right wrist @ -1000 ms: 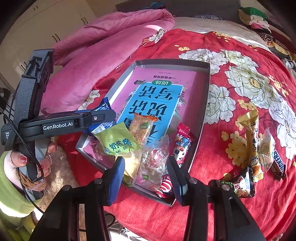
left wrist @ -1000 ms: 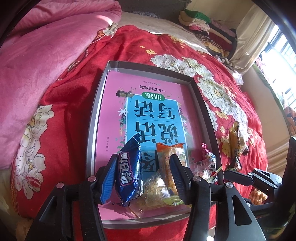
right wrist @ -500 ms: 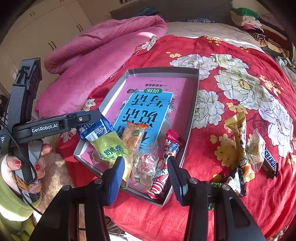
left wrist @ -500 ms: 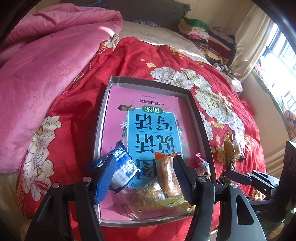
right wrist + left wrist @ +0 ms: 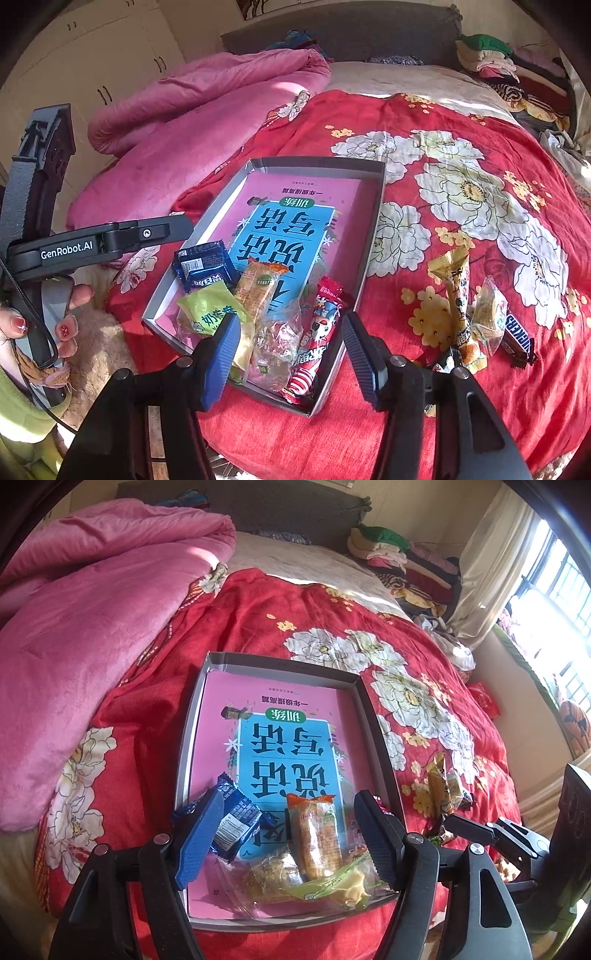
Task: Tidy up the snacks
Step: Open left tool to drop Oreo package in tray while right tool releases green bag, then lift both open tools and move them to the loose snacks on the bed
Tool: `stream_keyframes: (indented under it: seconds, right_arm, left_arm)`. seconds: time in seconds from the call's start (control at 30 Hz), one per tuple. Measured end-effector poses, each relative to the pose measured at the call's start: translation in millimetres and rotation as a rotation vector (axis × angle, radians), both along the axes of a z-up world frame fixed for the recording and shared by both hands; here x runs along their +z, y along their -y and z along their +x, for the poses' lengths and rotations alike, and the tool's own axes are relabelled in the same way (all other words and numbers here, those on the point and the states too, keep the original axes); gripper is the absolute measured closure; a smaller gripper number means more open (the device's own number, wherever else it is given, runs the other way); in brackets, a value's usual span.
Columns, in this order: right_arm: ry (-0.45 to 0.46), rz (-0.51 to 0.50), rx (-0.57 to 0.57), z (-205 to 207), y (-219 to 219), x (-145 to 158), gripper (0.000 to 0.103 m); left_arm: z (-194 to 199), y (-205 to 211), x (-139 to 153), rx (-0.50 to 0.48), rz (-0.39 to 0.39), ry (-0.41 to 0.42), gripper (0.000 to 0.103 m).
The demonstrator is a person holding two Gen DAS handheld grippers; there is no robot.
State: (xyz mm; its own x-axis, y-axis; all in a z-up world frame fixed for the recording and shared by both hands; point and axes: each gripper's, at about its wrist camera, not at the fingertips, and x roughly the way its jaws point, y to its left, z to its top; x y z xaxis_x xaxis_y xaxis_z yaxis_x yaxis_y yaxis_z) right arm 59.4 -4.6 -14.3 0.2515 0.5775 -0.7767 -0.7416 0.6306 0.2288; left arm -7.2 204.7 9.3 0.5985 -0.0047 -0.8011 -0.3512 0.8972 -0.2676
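A grey box (image 5: 192, 716) (image 5: 376, 206) with a pink and blue book in its bottom lies on the red bedspread. At its near end lie a blue snack packet (image 5: 236, 819) (image 5: 203, 267), an orange packet (image 5: 317, 834) (image 5: 258, 286), a green packet (image 5: 207, 314), clear-wrapped snacks (image 5: 277, 339) and a red stick packet (image 5: 317, 332). My left gripper (image 5: 291, 834) is open and empty above them. My right gripper (image 5: 291, 354) is open and empty over the box's near corner. More snacks lie on the bedspread to the right: a yellow cone packet (image 5: 456, 295), a clear packet (image 5: 487, 314) and a Snickers bar (image 5: 519, 338).
A pink quilt (image 5: 74, 627) (image 5: 192, 125) is heaped left of the box. Folded clothes (image 5: 399, 554) are stacked at the bed's far end. A curtain and a window (image 5: 546, 590) are at the right. The left gripper's body (image 5: 92, 243) shows at the left of the right wrist view.
My left gripper opened and let the blue packet drop into the box, then drew back. My right gripper also drew back a little.
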Motion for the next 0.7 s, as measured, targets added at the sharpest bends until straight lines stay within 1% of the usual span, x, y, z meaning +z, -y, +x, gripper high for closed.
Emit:
stream_keyframes:
  seconds: [0.13,0.2,0.57,0.7]
  right_arm:
    - [0.045,0.0,-0.008,-1.8,1.6,6.0,0.042]
    - [0.053,0.003,-0.014,-1.7,3.4,7.8,0.04]
    - [0.104,0.032,-0.067,5.6,23.5,24.2,0.039]
    - [0.105,0.056,-0.097,11.4,34.4,29.4,0.038]
  left_arm:
    - [0.8,4.6,4.0,-0.008,0.005,0.008,0.027]
    - [1.7,8.7,6.3,-0.019,0.006,0.012,0.026]
    - [8.7,25.9,21.3,-0.054,-0.011,0.034,0.025]
    - [11.8,33.2,25.2,-0.072,-0.02,0.035,0.025]
